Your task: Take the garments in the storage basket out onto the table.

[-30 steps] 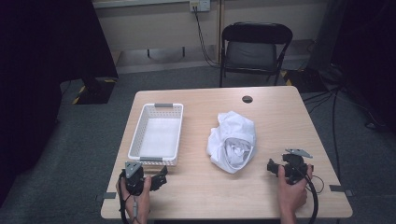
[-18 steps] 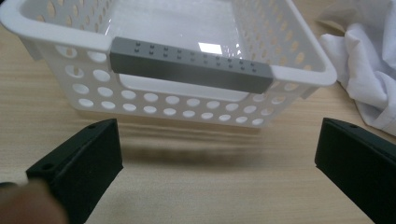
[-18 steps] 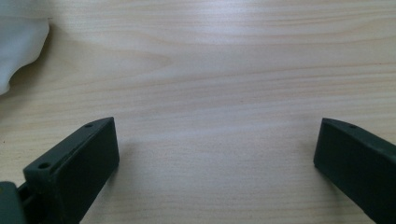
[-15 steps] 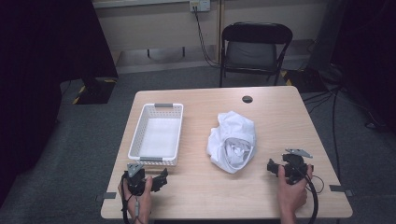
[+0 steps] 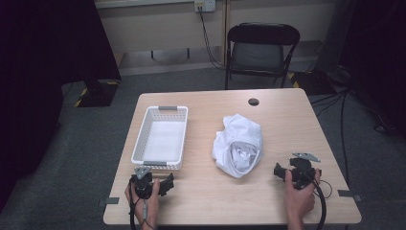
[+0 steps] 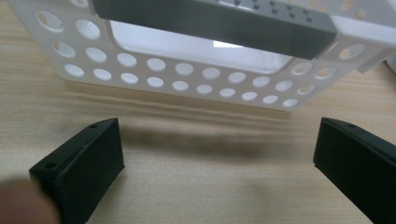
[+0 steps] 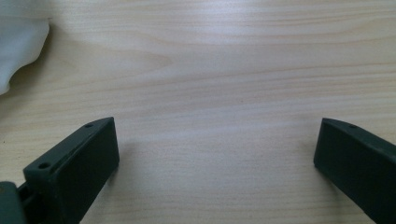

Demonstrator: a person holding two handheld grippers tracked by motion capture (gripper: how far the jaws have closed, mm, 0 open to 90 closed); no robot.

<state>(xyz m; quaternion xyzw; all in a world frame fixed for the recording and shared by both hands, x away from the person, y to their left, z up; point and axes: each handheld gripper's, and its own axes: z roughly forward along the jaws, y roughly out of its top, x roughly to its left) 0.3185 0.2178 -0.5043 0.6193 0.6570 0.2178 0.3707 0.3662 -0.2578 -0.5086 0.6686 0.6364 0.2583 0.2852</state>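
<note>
Now the white cloth (image 5: 238,146) lies at ten o'clock of the right hand-held gripper (image 5: 279,171), at two o'clock of the left hand-held gripper (image 5: 166,184); both gape wide, empty.

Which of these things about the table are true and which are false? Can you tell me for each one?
1. The white basket has a ball inside it. False: nothing lies in it.
2. The crumpled white cloth lies on the table to the right of the basket. True.
3. The left gripper has its jaws apart, pointing at the basket's near end. True.
4. The right gripper is squeezing the cloth. False: its jaws are apart over bare wood, and the cloth sits off to one side.
5. A black folding chair stands behind the table. True.
</note>
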